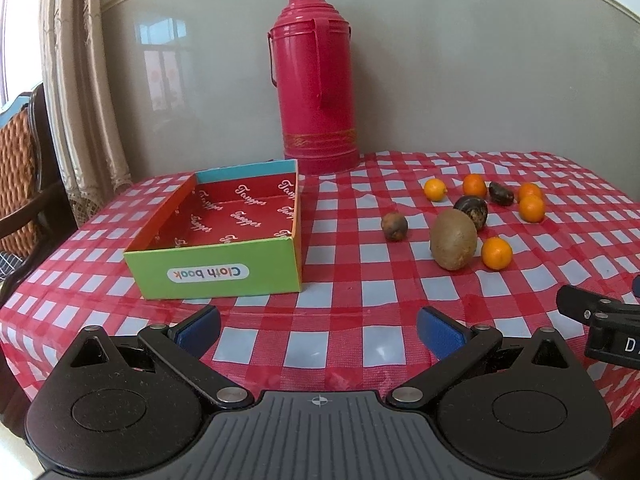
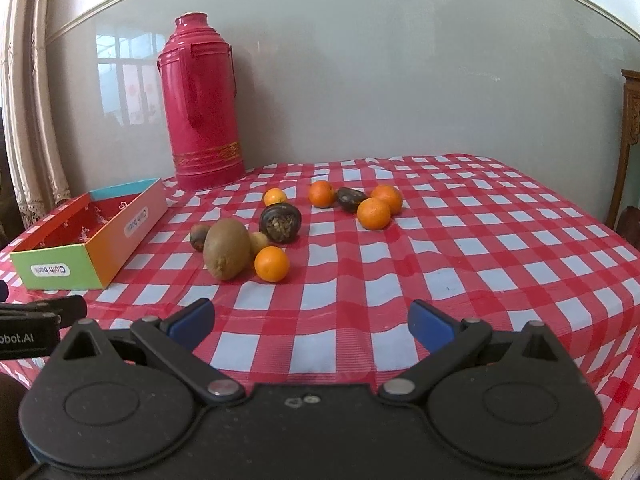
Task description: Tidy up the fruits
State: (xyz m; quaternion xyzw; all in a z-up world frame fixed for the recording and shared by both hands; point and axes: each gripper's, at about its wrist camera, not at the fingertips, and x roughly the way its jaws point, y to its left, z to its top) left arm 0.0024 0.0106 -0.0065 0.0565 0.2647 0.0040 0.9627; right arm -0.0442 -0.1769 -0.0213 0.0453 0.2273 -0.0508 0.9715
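- Under both cameras: a table covered by a red-and-white checked tablecloth (image 1: 340,280), slightly wrinkled, pushed against a glossy grey wall panel (image 2: 400,80) that reflects a window.
- Room edges — a beige curtain (image 1: 76,80) and a woven chair (image 1: 20,168) at the left in the left wrist view; a carved wooden post (image 2: 630,140) at the right in the right wrist view.
- Red thermos flask (image 1: 316,80) stands upright at the back of the table, against the wall, just behind the box.
- Open cardboard box (image 1: 216,270), green front labelled "Cloth book", red printed lining, nothing inside; it sits on the table's left part.
- Fruits lie loose on the cloth, right of the box and well apart from it: a large kiwi (image 2: 227,249) nearest, a small orange (image 2: 272,264) just beside it, a dark shrivelled fruit (image 2: 280,223) behind, a small brown fruit (image 2: 199,236) to the left.
- Farther back — three more oranges and another dark fruit (image 2: 350,199) clustered; one yellowish orange (image 2: 275,197) apart.
- Left gripper (image 1: 318,330): jaws spread wide, gripping nothing, low over the near table edge.
- Right gripper (image 2: 311,326): jaws likewise spread, gripping nothing; nothing lies between either gripper and the fruit.
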